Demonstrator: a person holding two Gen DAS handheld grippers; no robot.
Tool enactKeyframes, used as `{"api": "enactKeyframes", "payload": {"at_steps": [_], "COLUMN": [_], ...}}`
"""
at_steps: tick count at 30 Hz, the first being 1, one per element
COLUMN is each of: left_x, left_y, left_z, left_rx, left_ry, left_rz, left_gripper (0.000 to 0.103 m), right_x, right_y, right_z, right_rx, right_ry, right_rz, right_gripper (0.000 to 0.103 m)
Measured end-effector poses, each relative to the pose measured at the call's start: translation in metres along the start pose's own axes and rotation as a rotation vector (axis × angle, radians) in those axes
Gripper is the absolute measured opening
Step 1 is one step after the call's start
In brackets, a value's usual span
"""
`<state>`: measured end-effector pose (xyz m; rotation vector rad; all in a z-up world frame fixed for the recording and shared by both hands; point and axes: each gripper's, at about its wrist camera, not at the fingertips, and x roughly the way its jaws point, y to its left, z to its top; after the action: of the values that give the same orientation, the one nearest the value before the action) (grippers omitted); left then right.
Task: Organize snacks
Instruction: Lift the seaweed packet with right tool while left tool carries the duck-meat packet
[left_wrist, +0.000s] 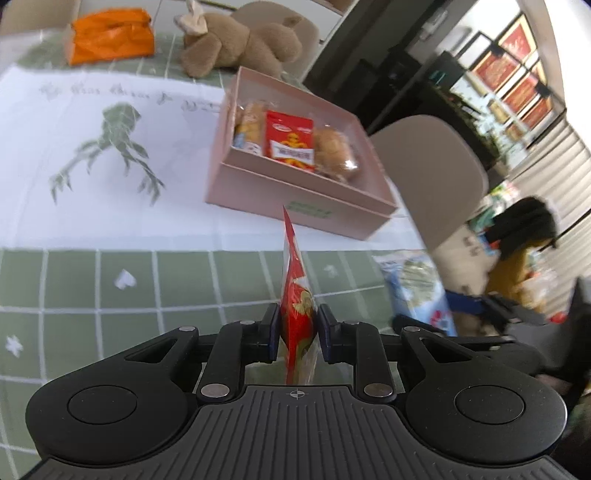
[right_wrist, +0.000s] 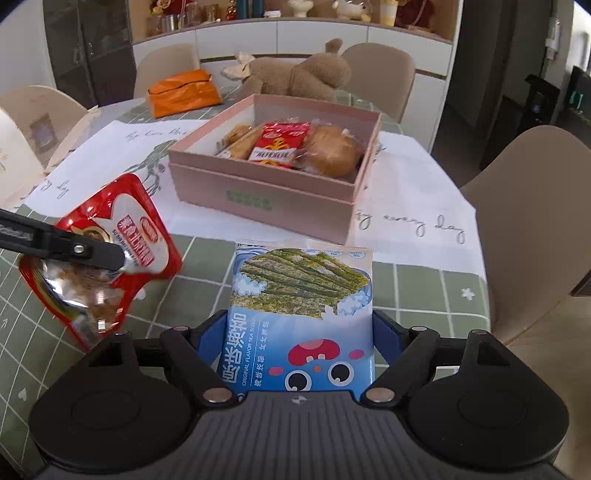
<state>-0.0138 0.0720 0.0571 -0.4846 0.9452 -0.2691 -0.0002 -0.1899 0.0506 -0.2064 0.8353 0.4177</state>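
My left gripper (left_wrist: 297, 326) is shut on a red snack pouch (left_wrist: 295, 295), held edge-on above the table; the pouch also shows in the right wrist view (right_wrist: 110, 251). A pink box (left_wrist: 295, 192) holds a red packet (left_wrist: 290, 142) and wrapped buns (left_wrist: 334, 151); it stands ahead in the right wrist view (right_wrist: 258, 195). A blue seaweed snack bag (right_wrist: 301, 314) lies flat between my right gripper's (right_wrist: 300, 332) wide-apart fingers, which stand at its sides.
A brown plush toy (right_wrist: 295, 74) and an orange bag (right_wrist: 183, 92) lie behind the box. Beige chairs (right_wrist: 535, 221) ring the table. The green checked tablecloth (left_wrist: 110, 288) carries a white sheet with a frog print (left_wrist: 110, 147).
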Motion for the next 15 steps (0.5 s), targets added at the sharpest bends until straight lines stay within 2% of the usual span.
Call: {"api": "enactKeyframes", "payload": {"at_steps": [3, 5, 8, 15], "left_x": [-0.007, -0.015, -0.030, -0.060], "left_y": [0.003, -0.001, -0.019, -0.056], "left_z": [0.002, 0.002, -0.001, -0.021], "left_rx": [-0.054, -0.036, 0.099, 0.327], "left_ry": [-0.003, -0.030, -0.085, -0.192], "left_rz": [-0.046, -0.033, 0.036, 0.074], "left_gripper": [0.025, 0.025, 0.025, 0.025], "right_x": [-0.001, -0.002, -0.003, -0.002], "right_y": [-0.005, -0.007, -0.007, -0.004], "right_z": [0.001, 0.001, 0.001, -0.002], "right_rx": [0.003, 0.005, -0.006, -0.027], "right_ry": [-0.010, -0.014, -0.020, -0.028], "right_rz": [-0.018, -0.022, -0.031, -0.054], "right_gripper": [0.081, 0.081, 0.081, 0.081]}}
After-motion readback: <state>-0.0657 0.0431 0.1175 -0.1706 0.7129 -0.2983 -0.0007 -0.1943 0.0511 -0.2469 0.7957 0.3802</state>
